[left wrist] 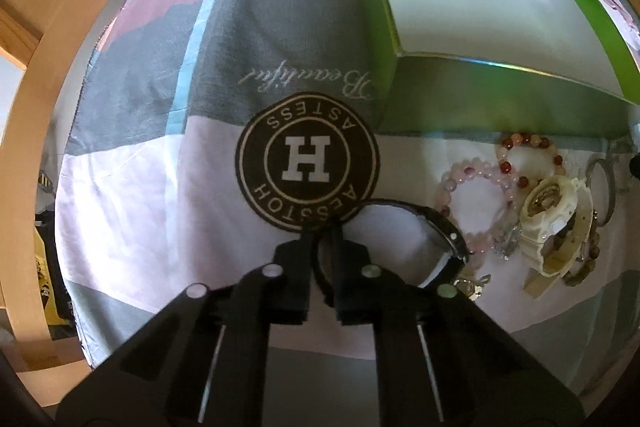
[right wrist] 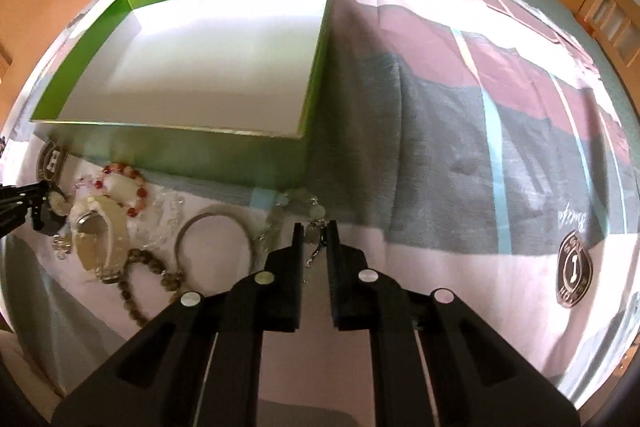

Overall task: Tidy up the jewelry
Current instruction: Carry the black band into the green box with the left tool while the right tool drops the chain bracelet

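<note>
Left tongs (left wrist: 322,227) pinch the black watch (left wrist: 420,231) by its strap; right tongs (right wrist: 311,231) close on a thin chain (right wrist: 316,247). Either could slip or snag neighbouring beads. The green box (right wrist: 168,151) sits empty just beyond on the bed.

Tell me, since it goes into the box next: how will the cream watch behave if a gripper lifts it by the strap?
The cream watch looks chunky, with a thick case, so it is probably heavy for its size and may swing case-down. Its moulded strap holds a curve, so likely springy, not limp. It lies against beaded bracelets, which could snag and drag along.
</note>
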